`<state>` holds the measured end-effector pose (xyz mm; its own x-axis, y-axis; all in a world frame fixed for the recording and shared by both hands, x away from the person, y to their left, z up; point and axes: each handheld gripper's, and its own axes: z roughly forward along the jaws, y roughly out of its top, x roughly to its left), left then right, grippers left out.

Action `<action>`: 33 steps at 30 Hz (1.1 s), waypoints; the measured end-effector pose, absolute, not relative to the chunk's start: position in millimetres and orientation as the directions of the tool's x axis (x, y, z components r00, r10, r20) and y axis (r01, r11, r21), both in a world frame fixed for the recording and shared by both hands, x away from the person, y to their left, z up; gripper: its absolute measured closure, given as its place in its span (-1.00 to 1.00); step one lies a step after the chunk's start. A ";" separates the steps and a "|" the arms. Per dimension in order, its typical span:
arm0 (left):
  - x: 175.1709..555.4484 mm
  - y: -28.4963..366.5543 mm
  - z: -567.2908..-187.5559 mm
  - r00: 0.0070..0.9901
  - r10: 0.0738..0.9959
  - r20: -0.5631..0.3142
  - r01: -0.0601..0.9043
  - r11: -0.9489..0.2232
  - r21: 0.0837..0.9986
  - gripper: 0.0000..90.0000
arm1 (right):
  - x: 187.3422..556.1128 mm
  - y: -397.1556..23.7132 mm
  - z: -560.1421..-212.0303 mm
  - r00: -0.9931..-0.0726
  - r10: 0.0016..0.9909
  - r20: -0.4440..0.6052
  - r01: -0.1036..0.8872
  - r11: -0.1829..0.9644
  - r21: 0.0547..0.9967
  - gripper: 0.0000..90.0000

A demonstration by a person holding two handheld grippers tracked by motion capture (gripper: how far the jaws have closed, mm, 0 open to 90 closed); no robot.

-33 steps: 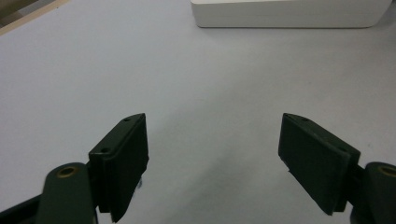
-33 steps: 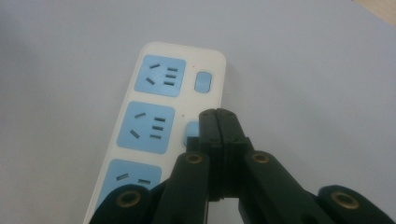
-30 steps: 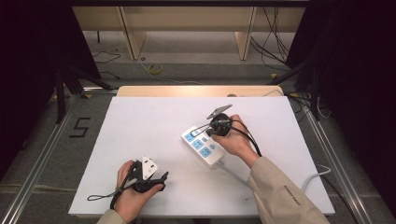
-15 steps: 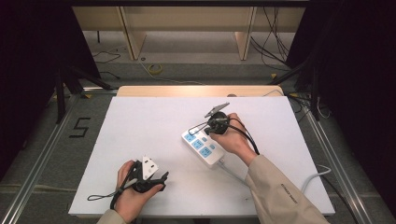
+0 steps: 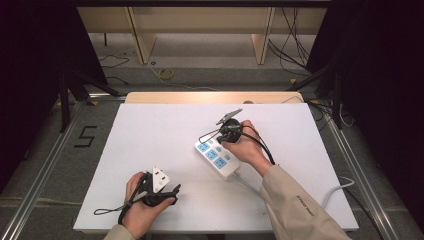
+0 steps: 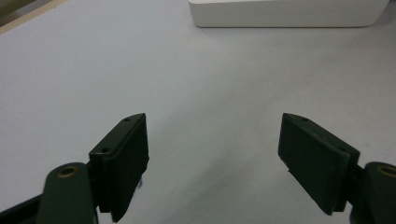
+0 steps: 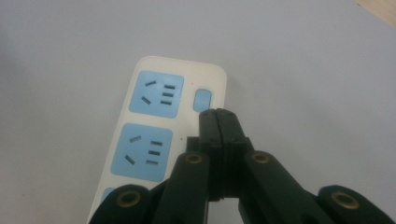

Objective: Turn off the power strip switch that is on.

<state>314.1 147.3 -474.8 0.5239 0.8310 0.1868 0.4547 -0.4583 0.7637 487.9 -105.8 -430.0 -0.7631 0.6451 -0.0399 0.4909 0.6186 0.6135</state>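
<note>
I'm hovering my right gripper [image 7: 218, 112] — jaws pressed together, gripping nothing — at the power strip's [image 7: 154, 135] blue switch [image 7: 202, 100]; my left gripper [image 6: 212, 163] is resting well short of the strip, jaws spread wide and empty.

Grey floor [image 5: 45, 165] (marked "5" [image 5: 85, 136]) surrounds the white table [image 5: 150, 125]; wooden furniture [image 5: 200, 22] stands beyond.

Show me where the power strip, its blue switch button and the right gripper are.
power strip [image 5: 216, 159], high view, its white top face
blue switch button [image 7: 202, 100], right gripper view, its middle
right gripper [image 7: 218, 114], right gripper view, closed jaw tips
</note>
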 end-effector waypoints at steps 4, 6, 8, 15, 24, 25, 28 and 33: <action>314.0 147.1 -474.8 0.523 0.832 0.186 0.454 -0.456 0.765 -0.46 | 489.7 -103.3 -429.5 -0.766 0.641 -0.046 0.486 0.624 0.611 1.00; 314.0 147.1 -474.9 0.523 0.832 0.186 0.454 -0.457 0.765 -0.46 | 490.3 -101.8 -429.1 -0.764 0.643 -0.049 0.488 0.625 0.610 1.00; 314.1 147.3 -474.8 0.525 0.830 0.187 0.455 -0.459 0.763 -0.46 | 491.1 -100.6 -428.4 -0.764 0.644 -0.048 0.488 0.625 0.610 1.00; 314.2 146.6 -474.9 0.527 0.829 0.186 0.452 -0.458 0.765 -0.46 | 493.6 -96.4 -428.6 -0.766 0.640 -0.052 0.486 0.631 0.605 1.00; 314.1 146.5 -475.1 0.525 0.831 0.184 0.451 -0.455 0.768 -0.46 | 496.5 -91.6 -429.2 -0.766 0.641 -0.053 0.492 0.637 0.594 1.00; 314.1 146.6 -475.0 0.527 0.829 0.185 0.452 -0.458 0.765 -0.46 | 497.5 -90.6 -428.7 -0.766 0.640 -0.056 0.491 0.639 0.592 1.00; 314.1 146.2 -475.1 0.527 0.830 0.186 0.452 -0.458 0.766 -0.46 | 498.2 -89.3 -428.7 -0.764 0.643 -0.056 0.494 0.639 0.590 1.00; 314.0 146.1 -475.1 0.528 0.829 0.186 0.453 -0.460 0.764 -0.46 | 499.6 -86.9 -431.1 -0.766 0.640 -0.059 0.494 0.646 0.582 1.00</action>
